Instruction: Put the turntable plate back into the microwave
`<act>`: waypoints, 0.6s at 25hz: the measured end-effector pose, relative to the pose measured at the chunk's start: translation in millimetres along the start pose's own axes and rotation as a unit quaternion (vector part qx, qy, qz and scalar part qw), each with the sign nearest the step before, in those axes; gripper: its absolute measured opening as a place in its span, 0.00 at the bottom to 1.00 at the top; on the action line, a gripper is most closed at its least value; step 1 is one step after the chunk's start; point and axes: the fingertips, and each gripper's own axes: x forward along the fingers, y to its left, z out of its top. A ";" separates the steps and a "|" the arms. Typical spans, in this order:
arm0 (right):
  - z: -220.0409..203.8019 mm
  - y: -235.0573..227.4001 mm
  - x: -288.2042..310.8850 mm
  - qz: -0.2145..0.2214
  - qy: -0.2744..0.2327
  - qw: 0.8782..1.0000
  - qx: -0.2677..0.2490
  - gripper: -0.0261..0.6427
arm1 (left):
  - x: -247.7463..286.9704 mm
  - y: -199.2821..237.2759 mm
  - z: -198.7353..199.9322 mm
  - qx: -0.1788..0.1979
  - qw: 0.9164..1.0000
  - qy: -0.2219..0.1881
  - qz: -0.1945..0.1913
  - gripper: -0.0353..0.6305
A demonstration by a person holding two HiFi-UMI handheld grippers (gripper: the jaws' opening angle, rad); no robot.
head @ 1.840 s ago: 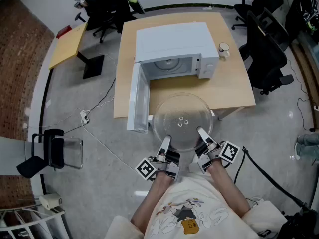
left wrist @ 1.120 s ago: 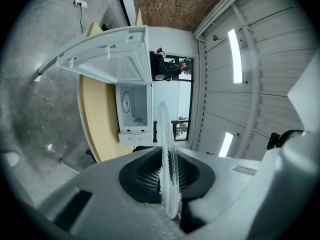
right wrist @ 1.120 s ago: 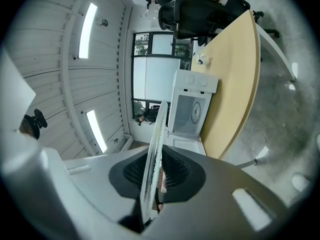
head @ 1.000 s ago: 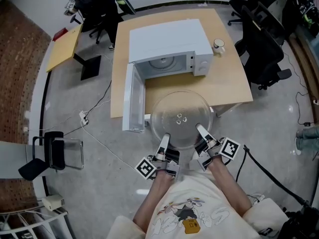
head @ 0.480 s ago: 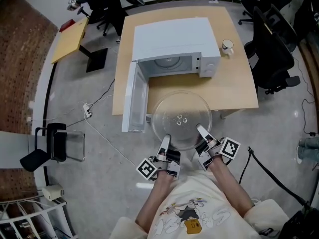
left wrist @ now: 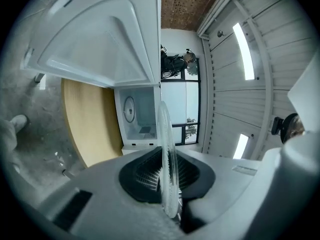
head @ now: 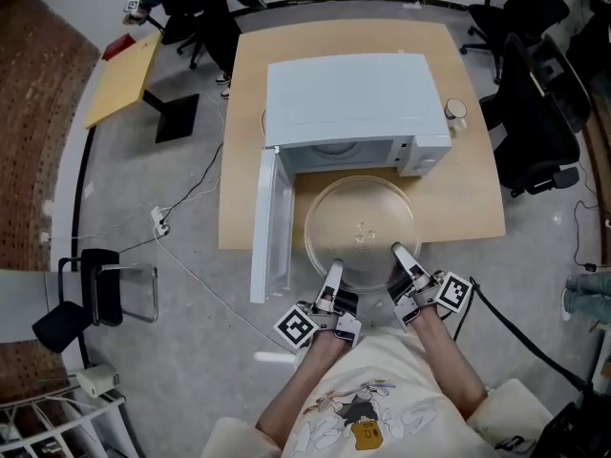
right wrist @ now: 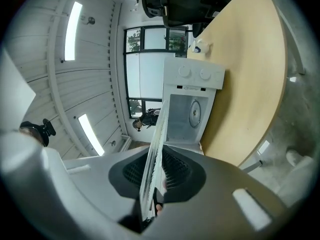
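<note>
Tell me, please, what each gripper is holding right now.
Left gripper: closed on the glass plate.
Right gripper: closed on the plate, jaws just eased wider.

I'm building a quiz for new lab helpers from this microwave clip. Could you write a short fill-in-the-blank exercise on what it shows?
1. The microwave has its door standing ____.
2. The clear turntable plate is held partly over the wooden ____.
3. Seen from the head view, the door is on the microwave's ____ side.

Missing words: open; table; left.
</note>
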 end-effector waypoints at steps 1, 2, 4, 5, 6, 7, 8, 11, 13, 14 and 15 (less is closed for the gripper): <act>2.2 -2.9 5.4 -0.001 -0.001 1.000 0.001 0.11 | 4.5 3.1 4.2 0.000 1.000 0.004 0.006 0.09; 4.5 -6.0 10.9 -0.003 0.000 1.000 0.001 0.11 | 8.9 7.0 9.0 0.001 1.000 0.007 0.010 0.09; 9.7 -10.9 20.4 -0.009 0.001 1.000 0.008 0.11 | 18.4 12.3 16.4 0.001 1.000 0.008 0.015 0.09; 12.2 -12.6 22.8 -0.013 0.001 1.000 0.013 0.11 | 22.5 13.8 17.5 -0.002 1.000 0.007 0.017 0.09; 14.9 -15.0 24.0 -0.018 0.002 1.000 0.019 0.11 | 26.4 15.2 17.6 -0.005 1.000 0.007 0.020 0.10; 18.3 -18.1 25.2 -0.023 0.002 0.999 0.024 0.11 | 31.3 16.2 17.4 -0.008 1.000 0.007 0.022 0.09; 23.0 -21.4 27.0 -0.026 0.003 0.999 0.029 0.11 | 37.5 17.2 17.1 -0.010 1.000 0.006 0.023 0.09; 38.3 -32.0 36.3 -0.030 0.010 0.999 0.031 0.11 | 55.3 26.0 19.1 -0.016 1.000 0.000 0.023 0.09; 45.9 -39.7 47.7 -0.030 0.016 0.999 0.025 0.10 | 65.8 34.7 26.0 -0.021 1.000 -0.007 0.018 0.09; 49.1 -44.1 54.7 -0.031 0.019 0.999 0.022 0.11 | 70.6 39.9 30.9 -0.021 1.000 -0.012 0.015 0.09; 52.1 -49.3 62.0 -0.031 0.023 0.999 0.019 0.10 | 75.3 45.8 36.0 -0.021 1.000 -0.019 0.014 0.09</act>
